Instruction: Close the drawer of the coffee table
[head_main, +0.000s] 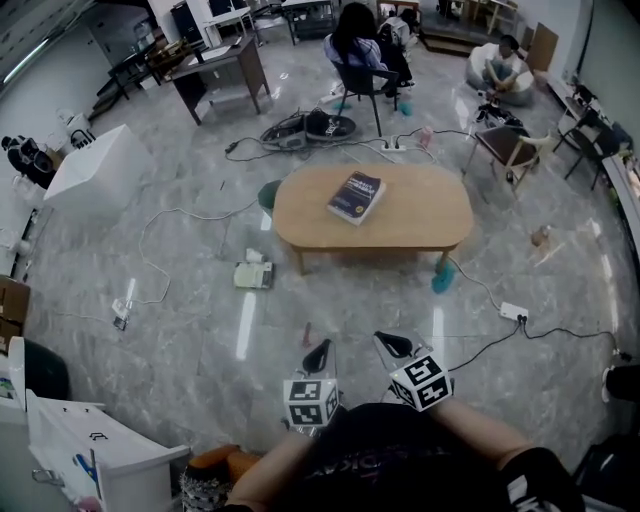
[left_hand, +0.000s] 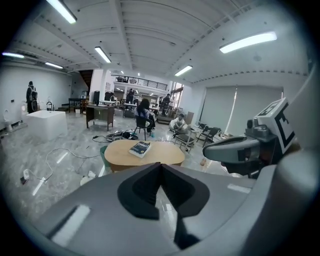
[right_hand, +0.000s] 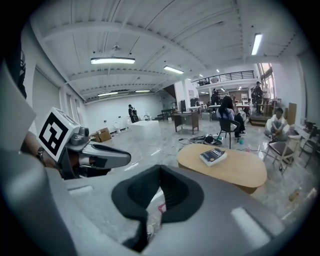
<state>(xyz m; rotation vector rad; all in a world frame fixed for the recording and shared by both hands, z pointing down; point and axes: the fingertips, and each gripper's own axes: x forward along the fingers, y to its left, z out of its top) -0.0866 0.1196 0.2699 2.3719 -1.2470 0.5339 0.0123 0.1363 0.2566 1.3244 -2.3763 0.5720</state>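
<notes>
Glossy grey marble-look floor (head_main: 190, 330) spreads through a big open hall lit by ceiling strip lights. Both claws are pressed fully closed with nothing between their jaws. The left claw (head_main: 319, 350) and the right claw (head_main: 392, 344) hang side by side at 6 o'clock in the head view. Each has dark pointed jaws and a marker cube, and both aim toward 12. Across a stretch of bare floor, well apart from them, the coffee table (head_main: 410, 225) stands at the centre. It has a pale wooden top, a long oval with rounded ends, on short legs. Its drawer cannot be made out from this side. A dark blue book (head_main: 356, 196) lies flat on the top, left of the middle. A white cable (head_main: 185, 209) loops over the floor at the table's 9 o'clock. A black cable (head_main: 490, 345) trails from a white power strip (head_main: 514, 312) at its 4 o'clock. A boxy white cabinet (head_main: 100, 170) sits at 10 o'clock and a chair (head_main: 505, 147) at 2 o'clock.
</notes>
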